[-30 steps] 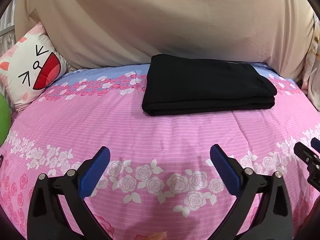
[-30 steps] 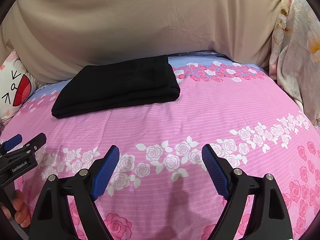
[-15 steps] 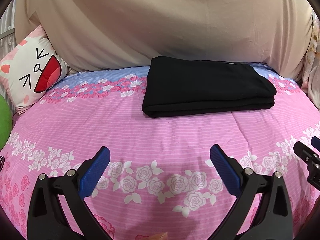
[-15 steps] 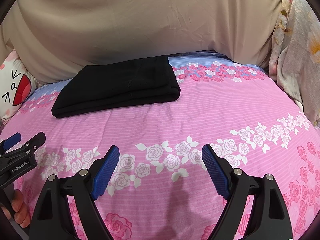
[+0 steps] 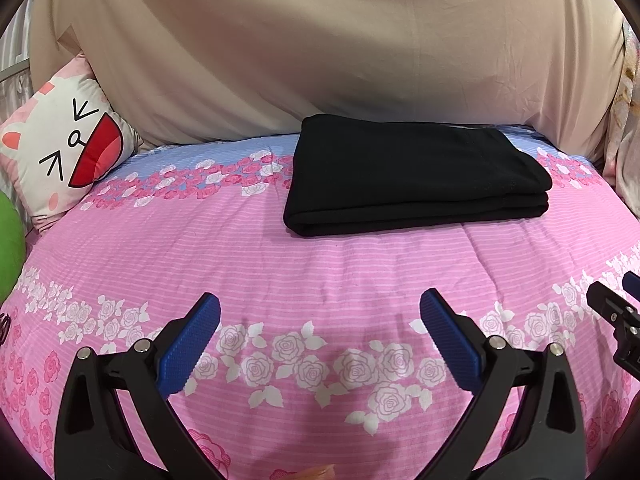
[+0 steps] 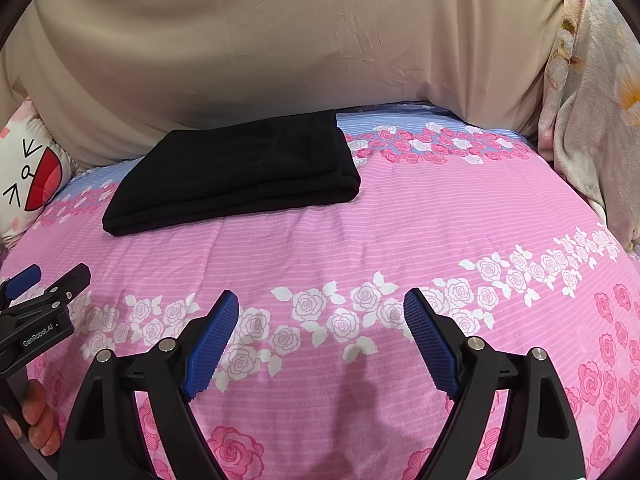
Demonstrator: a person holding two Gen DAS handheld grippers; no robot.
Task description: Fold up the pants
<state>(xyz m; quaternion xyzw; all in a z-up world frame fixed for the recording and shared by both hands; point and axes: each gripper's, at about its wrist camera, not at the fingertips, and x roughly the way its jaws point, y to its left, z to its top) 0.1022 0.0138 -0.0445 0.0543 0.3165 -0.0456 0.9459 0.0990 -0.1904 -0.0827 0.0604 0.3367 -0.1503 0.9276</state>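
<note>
Left wrist view: your left gripper (image 5: 320, 332) hangs over the bed (image 5: 320, 272) with its fingers (image 5: 188, 344) spread wide, nothing between them, well short of the pants (image 5: 412, 176). The pants sit at the far side of the bed near the beige sheet (image 5: 320, 48), already a compact black stack, layers showing along the near edge. The risk, as I judge it: grab that stack again and you peel only the top layer, so the fold opens. The cat cushion (image 5: 60, 152) is well apart to the left, no snag risk. The tip of the right gripper (image 5: 616, 316) shows at the right edge, so watch the two tools colliding if both go in. Right wrist view: your right gripper (image 6: 320, 332) also has its fingers (image 6: 212, 344) wide and empty above the rose print, well apart from the pants (image 6: 236, 176). The right end of the stack looks a bit stepped, upper layers set back; a nudge there likely skews it. The left gripper (image 6: 36, 308) pokes in at the left with a hand (image 6: 36, 416) under it. The floral blanket (image 6: 592, 120) hangs near on the right and may catch if you swing wide. The task looks about done; the main hazard is over-handling.
</note>
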